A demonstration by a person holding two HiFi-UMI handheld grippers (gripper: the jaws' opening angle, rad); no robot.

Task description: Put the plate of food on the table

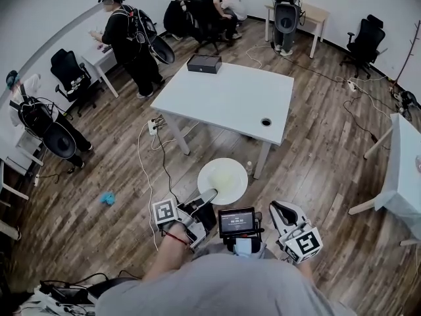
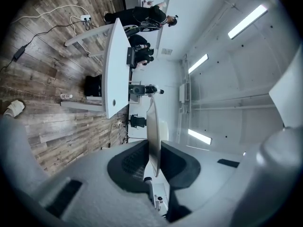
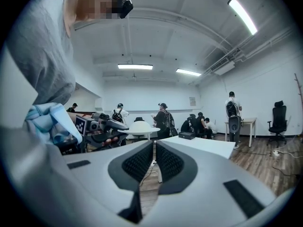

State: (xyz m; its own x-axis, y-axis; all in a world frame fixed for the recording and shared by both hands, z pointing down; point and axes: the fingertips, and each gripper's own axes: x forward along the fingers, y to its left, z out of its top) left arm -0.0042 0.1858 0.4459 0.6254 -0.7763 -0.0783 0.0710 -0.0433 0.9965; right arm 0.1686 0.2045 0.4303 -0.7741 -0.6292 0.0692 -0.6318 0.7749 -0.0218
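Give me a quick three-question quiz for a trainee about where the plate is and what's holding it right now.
1. True or false: the plate already rests on the white table.
2. Which gripper clamps the plate's rim? A) left B) right C) both
3. What dark thing sits near the table's far edge?
Key: 1. False; it is held over the floor, short of the table. 2. A, the left gripper. 3. A black box.
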